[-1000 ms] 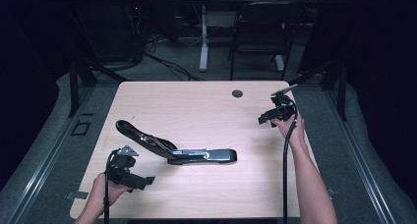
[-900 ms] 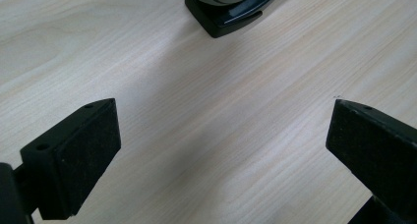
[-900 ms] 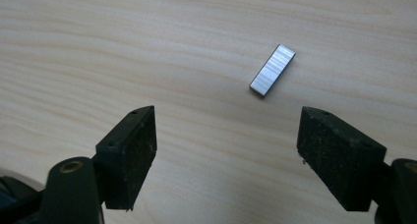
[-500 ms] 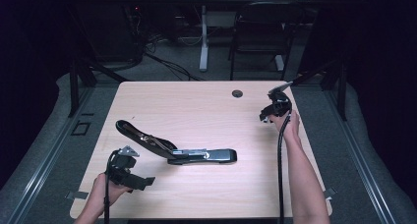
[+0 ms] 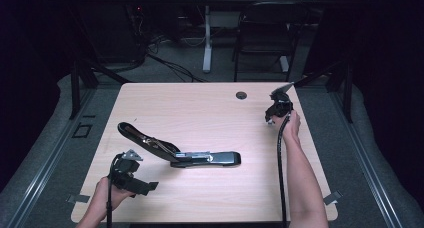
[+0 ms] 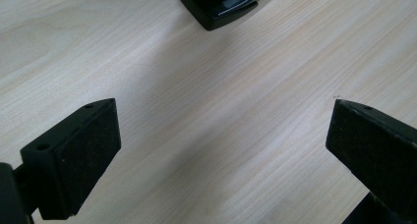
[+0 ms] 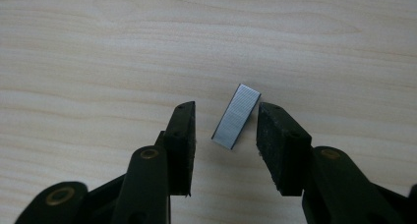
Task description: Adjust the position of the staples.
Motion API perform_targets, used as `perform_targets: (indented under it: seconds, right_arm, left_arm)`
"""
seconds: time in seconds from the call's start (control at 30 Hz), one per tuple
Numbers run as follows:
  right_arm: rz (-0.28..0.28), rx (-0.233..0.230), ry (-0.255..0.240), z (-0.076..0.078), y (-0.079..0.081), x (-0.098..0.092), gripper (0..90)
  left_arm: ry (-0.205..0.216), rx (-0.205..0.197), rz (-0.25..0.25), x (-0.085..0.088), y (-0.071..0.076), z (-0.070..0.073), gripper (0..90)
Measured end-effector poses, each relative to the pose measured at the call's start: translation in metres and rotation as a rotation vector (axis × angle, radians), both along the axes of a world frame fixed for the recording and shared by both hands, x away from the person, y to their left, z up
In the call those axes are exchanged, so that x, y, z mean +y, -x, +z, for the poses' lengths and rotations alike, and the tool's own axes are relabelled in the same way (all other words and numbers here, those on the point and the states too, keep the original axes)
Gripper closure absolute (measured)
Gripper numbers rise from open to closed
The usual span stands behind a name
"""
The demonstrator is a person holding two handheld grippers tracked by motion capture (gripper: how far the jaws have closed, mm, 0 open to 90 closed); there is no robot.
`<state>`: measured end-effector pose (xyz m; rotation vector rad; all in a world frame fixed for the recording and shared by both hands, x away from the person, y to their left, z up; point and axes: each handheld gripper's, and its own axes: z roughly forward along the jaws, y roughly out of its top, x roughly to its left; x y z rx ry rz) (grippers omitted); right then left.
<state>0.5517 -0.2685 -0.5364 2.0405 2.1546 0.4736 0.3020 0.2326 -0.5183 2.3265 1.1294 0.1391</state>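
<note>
Closing around a strip of staples near the far right edge of the table: right gripper, jaws just narrowed, strip lying flat between the pads, a little gap visible on either side, not yet pinched. Hovering low near the front left corner: left gripper, jaws spread wide with nothing between, only bare wood. Lying opened mid-table, lid swung up toward the left: black stapler.

Bare table all round; open stapler sole obstacle, mid-table.
</note>
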Motion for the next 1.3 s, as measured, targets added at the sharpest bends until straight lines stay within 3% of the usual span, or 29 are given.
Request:
perform_targets:
  seconds: [0.03, 0.1, 0.2, 0.23, 0.3, 0.5, 0.6, 0.67, 0.73, 0.9, 1.1, 1.13, 1.3]
  right_arm:
    - [0.015, 0.017, 0.005, 0.0, -0.001, -0.001, 61.0]
    - [0.003, 0.008, 0.006, -0.002, -0.003, 0.002, 61.6]
    - [0.004, 0.004, 0.046, -0.001, -0.004, 0.006, 64.1]
    - [-0.019, -0.025, 0.039, -0.003, -0.004, 0.008, 64.8]
    - [-0.004, 0.009, 0.08, -0.001, -0.005, 0.008, 65.0]
    - [-0.026, 0.007, 0.08, -0.007, -0.007, 0.009, 66.7]
    - [-0.007, 0.028, 0.092, -0.007, -0.008, 0.008, 70.0]
    - [-0.024, 0.007, 0.085, -0.009, -0.008, 0.01, 75.0]
    - [0.016, 0.033, 0.101, -0.007, -0.008, 0.008, 77.5]
    - [0.031, 0.039, 0.102, -0.007, -0.008, 0.007, 78.0]
    - [0.038, 0.017, 0.096, -0.005, -0.006, 0.008, 78.2]
    - [0.058, 0.037, 0.1, -0.002, -0.005, 0.008, 78.2]
    - [0.086, 0.008, 0.1, 0.004, 0.001, 0.01, 78.2]
  left_arm:
    - [0.0, 0.0, -0.001, 0.0, 0.0, 0.0, 0.3]
    - [0.0, 0.001, -0.002, 0.0, 0.0, 0.0, 0.3]
    - [-0.003, 0.002, -0.005, -0.001, 0.0, 0.0, 0.3]
    - [-0.004, 0.003, -0.006, -0.001, 0.001, 0.0, 0.3]
    - [-0.004, 0.003, -0.008, -0.001, 0.001, 0.0, 0.3]
    - [-0.002, 0.009, -0.011, -0.001, 0.001, -0.001, 0.3]
    - [-0.003, 0.01, -0.012, -0.001, 0.001, -0.001, 0.3]
    - [-0.003, 0.01, -0.012, -0.001, 0.001, -0.001, 0.3]
    - [-0.004, 0.011, -0.012, -0.001, 0.0, -0.001, 0.3]
    - [-0.004, 0.011, -0.012, -0.001, 0.001, -0.001, 0.3]
    - [-0.005, 0.011, -0.013, -0.001, 0.0, -0.001, 0.3]
    - [-0.004, 0.011, -0.013, -0.001, 0.0, -0.001, 0.3]
    - [-0.001, 0.011, -0.011, 0.0, 0.001, 0.0, 0.3]
